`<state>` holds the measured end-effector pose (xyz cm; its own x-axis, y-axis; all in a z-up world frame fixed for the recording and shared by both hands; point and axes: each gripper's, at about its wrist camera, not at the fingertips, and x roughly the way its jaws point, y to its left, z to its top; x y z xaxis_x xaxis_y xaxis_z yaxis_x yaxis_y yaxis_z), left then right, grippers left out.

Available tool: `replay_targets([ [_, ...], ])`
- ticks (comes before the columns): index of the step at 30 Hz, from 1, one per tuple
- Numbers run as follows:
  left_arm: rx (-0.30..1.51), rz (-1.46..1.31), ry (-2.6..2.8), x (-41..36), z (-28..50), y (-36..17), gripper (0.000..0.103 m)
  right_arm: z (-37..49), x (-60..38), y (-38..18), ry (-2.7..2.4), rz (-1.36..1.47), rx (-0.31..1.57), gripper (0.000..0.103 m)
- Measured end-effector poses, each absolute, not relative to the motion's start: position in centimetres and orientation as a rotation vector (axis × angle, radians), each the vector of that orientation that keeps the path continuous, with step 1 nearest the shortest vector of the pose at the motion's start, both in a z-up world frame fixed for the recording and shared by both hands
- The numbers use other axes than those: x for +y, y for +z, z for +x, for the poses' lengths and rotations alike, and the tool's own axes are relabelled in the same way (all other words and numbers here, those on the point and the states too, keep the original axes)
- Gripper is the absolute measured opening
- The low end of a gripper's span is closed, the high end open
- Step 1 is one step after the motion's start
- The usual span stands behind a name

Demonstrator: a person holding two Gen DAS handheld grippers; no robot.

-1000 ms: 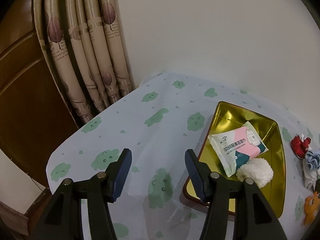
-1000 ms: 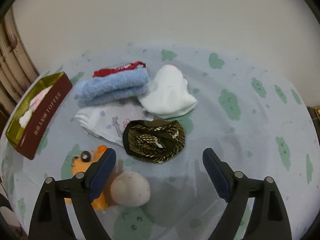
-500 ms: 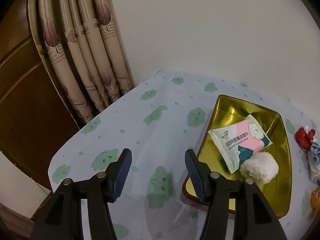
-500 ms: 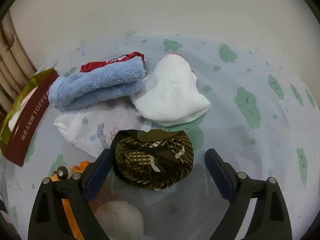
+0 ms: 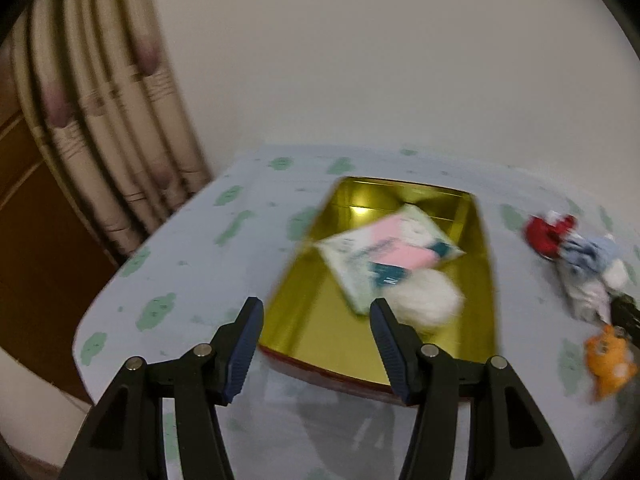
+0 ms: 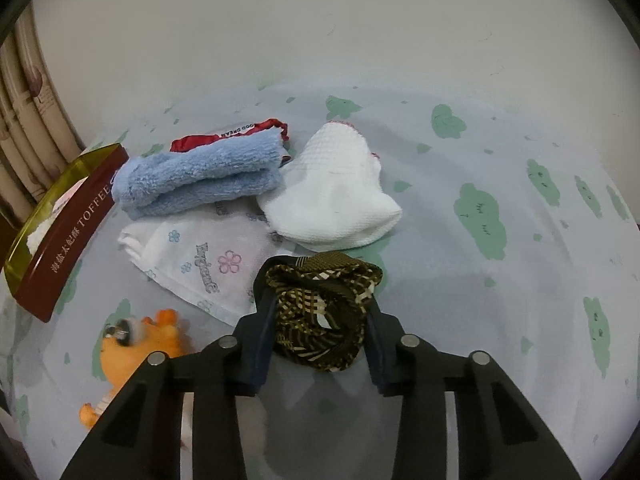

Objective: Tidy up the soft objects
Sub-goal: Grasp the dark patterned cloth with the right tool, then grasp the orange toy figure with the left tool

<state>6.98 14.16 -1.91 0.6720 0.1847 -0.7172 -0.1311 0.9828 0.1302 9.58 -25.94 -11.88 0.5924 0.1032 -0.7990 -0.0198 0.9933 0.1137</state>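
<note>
My right gripper (image 6: 318,308) is shut on a brown and gold patterned cloth (image 6: 324,312), which bulges between the fingers just above the table. Around it lie a white knitted cloth (image 6: 332,192), a folded blue towel (image 6: 196,176) over a red cloth (image 6: 224,136), a flowered tissue pack (image 6: 204,260) and an orange plush toy (image 6: 128,356). My left gripper (image 5: 316,344) is open and empty, above the near edge of the gold tin tray (image 5: 312,304). The tray holds a pink and white wipes pack (image 5: 380,256) and a white fluffy ball (image 5: 424,304).
The tin's red side reads TOFFEE in the right wrist view (image 6: 64,240). The table wears a pale cloth with green cloud prints (image 6: 480,216). Curtains (image 5: 100,120) hang at the left, beside the table's rounded edge. A white wall stands behind.
My right gripper has moved forward and shut on the patterned cloth. My left gripper has swung right, now blurred, so the tray sits ahead of it.
</note>
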Motion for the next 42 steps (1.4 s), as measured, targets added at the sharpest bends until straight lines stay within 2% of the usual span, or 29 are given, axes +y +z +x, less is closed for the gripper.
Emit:
replay_targets([
  [10, 0.943, 0.032, -0.119, 6.1, 6.7, -2.2, 0.057, 8.2, -29.3, -11.5, -0.030, 0.106, 0.903, 0.024],
  [19, 1.133, -0.075, -0.361, -1.4, 7.4, -3.4, 0.057, 8.0, -31.3, -12.0, -0.045, 0.161, 0.899, 0.024],
  [23, 1.225, -0.115, -0.411, -4.0, 7.8, -4.1, 0.057, 8.2, -31.8, -12.2, -0.030, 0.204, 0.905, 0.030],
  [26, 1.309, -0.160, -0.455, -5.8, 8.2, -4.7, 0.057, 8.1, -31.7, -12.2, -0.024, 0.225, 0.907, 0.030],
  [35, 1.416, -0.219, -0.394, -8.8, 9.5, -6.7, 0.057, 7.9, -31.4, -12.1, -0.018, 0.230, 0.907, 0.031],
  [42, 1.427, -0.212, -0.293, -9.5, 10.5, -9.0, 0.058, 7.9, -31.5, -12.2, -0.015, 0.234, 0.907, 0.032],
])
